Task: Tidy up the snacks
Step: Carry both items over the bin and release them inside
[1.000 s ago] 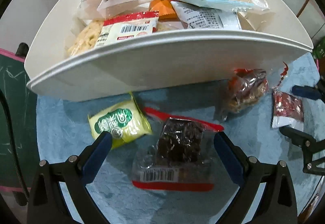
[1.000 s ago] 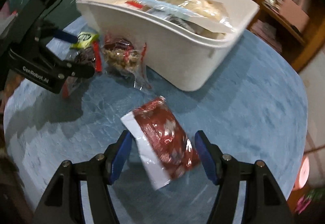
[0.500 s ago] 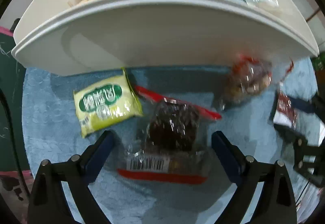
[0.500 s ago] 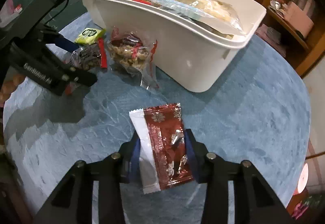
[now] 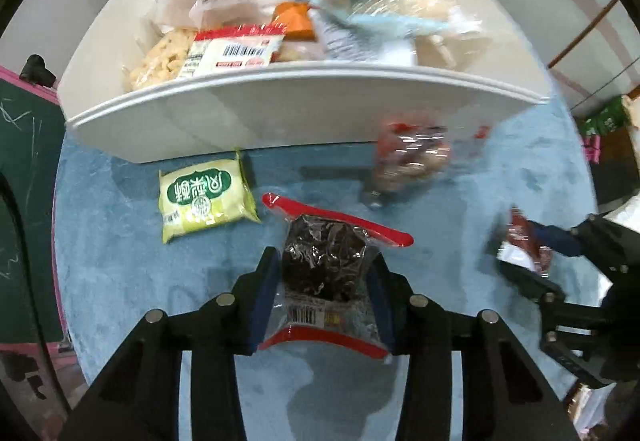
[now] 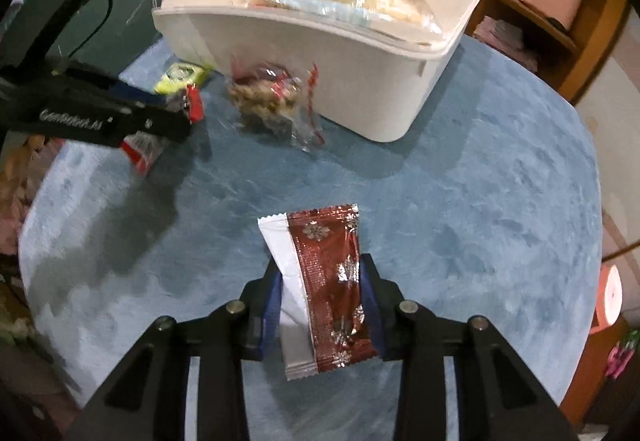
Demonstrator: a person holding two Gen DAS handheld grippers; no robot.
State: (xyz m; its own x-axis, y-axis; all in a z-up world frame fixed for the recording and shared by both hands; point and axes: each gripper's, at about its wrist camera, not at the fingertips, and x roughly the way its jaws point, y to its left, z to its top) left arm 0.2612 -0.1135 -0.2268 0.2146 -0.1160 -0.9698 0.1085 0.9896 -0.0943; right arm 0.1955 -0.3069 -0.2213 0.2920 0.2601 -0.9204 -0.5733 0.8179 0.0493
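Note:
My left gripper (image 5: 324,273) is shut on a clear packet of dark snack with red edges (image 5: 324,261) and holds it above the blue table. My right gripper (image 6: 322,281) is shut on a red-and-white snowflake packet (image 6: 324,281) and holds it above the table. The white bin (image 5: 300,109) stands ahead, filled with several snack packets; it also shows in the right wrist view (image 6: 360,81). A green-yellow packet (image 5: 204,197) lies by the bin's front wall. A clear bag of mixed nuts (image 5: 412,161) lies to its right.
The round table has a blue cloth (image 6: 480,201). A green chalkboard (image 5: 20,161) stands off the left edge. Wooden shelves (image 6: 540,1) and a door stand behind the bin. The left gripper's arm (image 6: 80,113) reaches in at the left of the right wrist view.
Both grippers have closed on their packets and lifted them off the table. The left one took the dark snack packet, the right one the red snowflake packet.

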